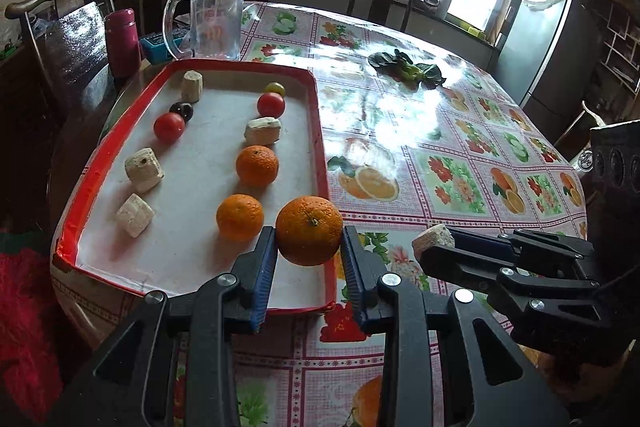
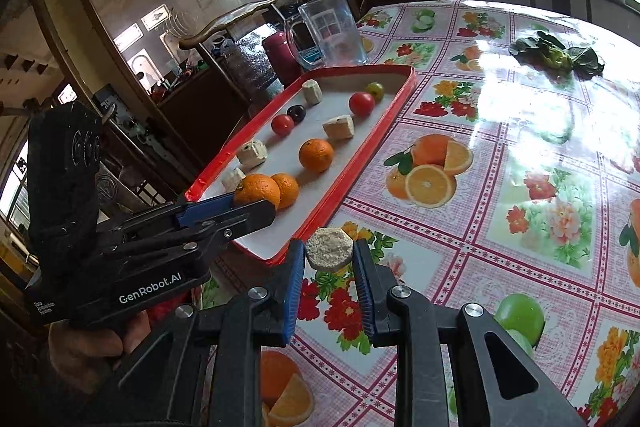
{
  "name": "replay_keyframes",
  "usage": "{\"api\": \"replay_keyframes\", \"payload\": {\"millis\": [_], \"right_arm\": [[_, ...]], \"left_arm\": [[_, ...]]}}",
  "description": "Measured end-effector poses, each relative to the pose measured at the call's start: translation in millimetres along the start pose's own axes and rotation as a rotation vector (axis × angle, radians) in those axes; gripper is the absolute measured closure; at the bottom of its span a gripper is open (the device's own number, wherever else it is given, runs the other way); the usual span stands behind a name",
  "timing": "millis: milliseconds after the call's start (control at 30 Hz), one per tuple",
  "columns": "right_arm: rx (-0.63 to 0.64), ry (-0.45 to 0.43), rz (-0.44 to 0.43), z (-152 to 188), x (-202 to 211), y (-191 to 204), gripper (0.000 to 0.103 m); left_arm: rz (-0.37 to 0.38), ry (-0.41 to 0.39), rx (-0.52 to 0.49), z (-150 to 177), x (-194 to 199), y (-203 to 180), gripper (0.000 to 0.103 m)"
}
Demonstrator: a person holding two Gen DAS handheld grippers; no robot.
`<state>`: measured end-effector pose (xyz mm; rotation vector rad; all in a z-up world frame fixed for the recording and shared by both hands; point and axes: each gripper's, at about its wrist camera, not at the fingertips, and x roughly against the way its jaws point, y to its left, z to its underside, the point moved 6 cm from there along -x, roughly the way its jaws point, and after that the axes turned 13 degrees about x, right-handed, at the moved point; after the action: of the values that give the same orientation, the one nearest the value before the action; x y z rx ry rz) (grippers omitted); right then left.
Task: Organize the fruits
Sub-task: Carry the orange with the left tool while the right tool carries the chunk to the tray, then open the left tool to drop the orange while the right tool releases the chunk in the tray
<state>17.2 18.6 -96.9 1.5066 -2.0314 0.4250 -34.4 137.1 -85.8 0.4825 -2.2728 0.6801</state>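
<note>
Holding two items at once, one per tool, both being carried toward the red-rimmed tray [image 1: 120, 131].

- Left tool [image 1: 308, 247]: clenched on a large orange [image 1: 309, 230], its blue pads [image 1: 267, 275] pressing either side. The fruit is hanging just ahead of the tips, above the tray's near right corner.
- Right tool [image 2: 329, 259]: clenched on a pale crumbly chunk [image 2: 329, 249]. It is sitting over the bench [image 2: 520, 163], just beside the tray's near rim, not yet over the liner.
- Tray contents, ahead of the left tool: two smaller oranges [image 1: 240, 217] in a line running away from the tips, then a pale block, a red tomato [image 1: 271, 105] and a yellow-green fruit. A second line to the left is holding three pale blocks, a tomato and a dark fruit.
- Off-tray: a clear jug [image 1: 212, 21] beyond the far rim; leafy greens [image 1: 406, 69] far right.

Step in hand, as I am judging it: placing, with rows being filled nearest-end last. The next move is calling for lowering the orange onto the open liner beside its neighbours before letting go, as it may roll.
</note>
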Motion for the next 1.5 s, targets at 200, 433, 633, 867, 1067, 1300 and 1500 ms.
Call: {"api": "replay_keyframes", "payload": {"millis": [200, 433, 633, 867, 1067, 1300, 1500], "right_arm": [[0.022, 0.017, -0.01, -3, -9, 13, 0.078], [0.075, 0.032, -0.031, -13, -26, 38, 0.078], [0.129, 0.04, -0.023, -25, -42, 54, 0.078], [0.157, 0.082, -0.02, -32, -67, 58, 0.078], [0.173, 0.117, -0.026, -34, -86, 57, 0.078], [0.17, 0.138, -0.03, -29, -94, 52, 0.077], [0.188, 0.14, -0.031, -29, -94, 54, 0.077]], "left_arm": [[-0.021, -0.002, 0.055, 2, 6, 31, 0.073], [-0.043, -0.011, 0.123, -3, 13, 68, 0.073], [-0.045, -0.005, 0.142, -6, 13, 82, 0.073], [-0.051, 0.022, 0.152, -10, 4, 95, 0.073], [-0.046, 0.044, 0.151, -14, 0, 100, 0.073], [-0.067, 0.06, 0.125, -15, -7, 100, 0.073], [-0.077, 0.068, 0.119, -17, -12, 100, 0.073]]}}
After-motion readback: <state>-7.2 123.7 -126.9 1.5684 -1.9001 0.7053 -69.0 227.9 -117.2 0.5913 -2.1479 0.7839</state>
